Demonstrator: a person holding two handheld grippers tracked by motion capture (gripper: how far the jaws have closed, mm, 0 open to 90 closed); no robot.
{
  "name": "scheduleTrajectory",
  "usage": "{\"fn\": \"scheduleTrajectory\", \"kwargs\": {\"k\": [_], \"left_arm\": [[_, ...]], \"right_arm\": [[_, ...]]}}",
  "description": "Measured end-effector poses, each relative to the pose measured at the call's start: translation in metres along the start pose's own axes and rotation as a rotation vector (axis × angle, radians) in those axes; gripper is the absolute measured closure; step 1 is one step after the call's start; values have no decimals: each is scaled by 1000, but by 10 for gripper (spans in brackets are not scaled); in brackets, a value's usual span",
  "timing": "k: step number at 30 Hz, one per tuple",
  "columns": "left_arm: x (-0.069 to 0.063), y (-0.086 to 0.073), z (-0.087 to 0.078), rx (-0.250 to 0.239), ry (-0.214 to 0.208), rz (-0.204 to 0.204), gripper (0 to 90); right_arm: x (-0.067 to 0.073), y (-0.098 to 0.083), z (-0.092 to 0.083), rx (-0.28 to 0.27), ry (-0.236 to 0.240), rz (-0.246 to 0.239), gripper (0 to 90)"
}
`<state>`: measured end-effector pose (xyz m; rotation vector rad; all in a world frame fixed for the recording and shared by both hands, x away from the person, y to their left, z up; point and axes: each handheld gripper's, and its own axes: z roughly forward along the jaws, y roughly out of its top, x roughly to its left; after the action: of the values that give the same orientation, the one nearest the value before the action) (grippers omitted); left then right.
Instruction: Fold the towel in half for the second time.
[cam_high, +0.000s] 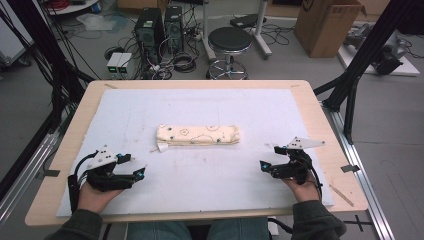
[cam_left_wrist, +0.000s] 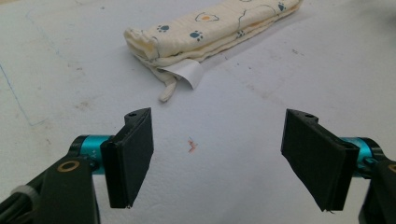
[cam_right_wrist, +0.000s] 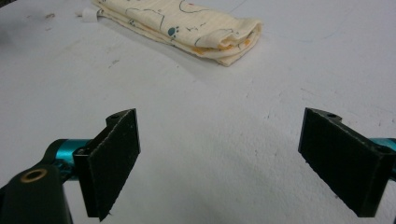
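Cream cotton cloth (cam_high: 198, 134), folded into a long narrow bundle and printed with small blue paw marks and outlined shapes, is lying flat across the middle of the white foam mat (cam_high: 150, 100) that is covering the pale wooden table (cam_high: 320, 130). It is looking soft, light and limp, so it will likely be sagging and unfolding if lifted from one point; pinching both short ends at once, through all the layers, seems the safest hold. A white care label (cam_left_wrist: 184, 73) and a short loop are sticking out from the bundle's left end, and the folded edges are showing stacked layers at the right end. Nearer the person, the left gripper (cam_high: 136, 166) is resting on the mat with its jaws spread wide and nothing between them, well apart from the cloth. The right gripper (cam_high: 272, 157) is sitting on the opposite side, likewise released and empty, pointing toward the bundle's right end. Beyond the table, a black round stool (cam_high: 229, 42), computer towers and a cardboard box are standing on the grey floor.
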<state>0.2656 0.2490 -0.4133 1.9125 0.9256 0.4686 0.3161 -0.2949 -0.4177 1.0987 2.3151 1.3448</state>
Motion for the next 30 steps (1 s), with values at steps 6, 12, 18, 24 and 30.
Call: {"fn": "scheduleTrajectory", "kwargs": {"k": [6,12,18,24,30], "left_arm": [[-5,-3,-6,-5,8,13,258],[-6,-7,-11,-7,20,14,258],[-6,-10,-17,-14,23,8,258],[-9,-13,-20,-13,28,7,258],[-11,-16,-25,-10,36,13,258]], "right_arm": [[2,-6,-7,-4,-10,-6,120],[3,-11,-14,-11,-13,-5,120],[4,-16,-20,-13,-22,-3,120],[6,-21,-25,-15,-24,-1,120],[6,-26,-32,-18,-29,8,120]]}}
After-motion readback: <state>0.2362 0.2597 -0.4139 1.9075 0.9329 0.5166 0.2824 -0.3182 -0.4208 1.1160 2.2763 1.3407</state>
